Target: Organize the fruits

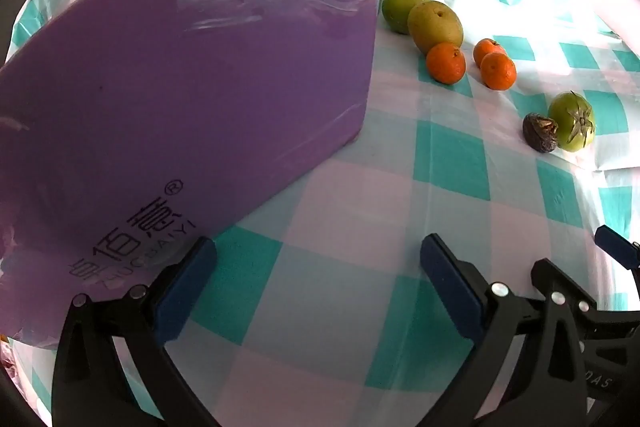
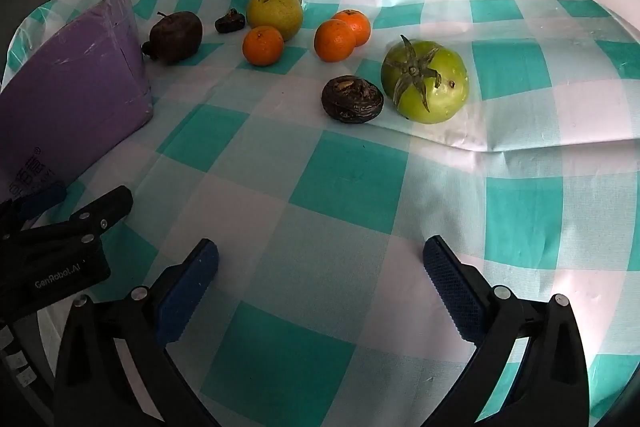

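Both grippers, left [image 1: 318, 281] and right [image 2: 320, 283], wide open and empty, staged low over the table [image 2: 344, 183] (nothing grasped yet); fruit loose at 12 o'clock: green tomato [image 2: 426, 81], tangerines [image 2: 335, 40], purple box [image 2: 68, 83] at 10.

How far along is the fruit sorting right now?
Nothing looks done. The oranges, pear, green tomato and dark fruits all lie loose on the tablecloth, outside the purple box. Nothing is in hand: left gripper and right gripper are open, holding nothing. Every fruit remains.
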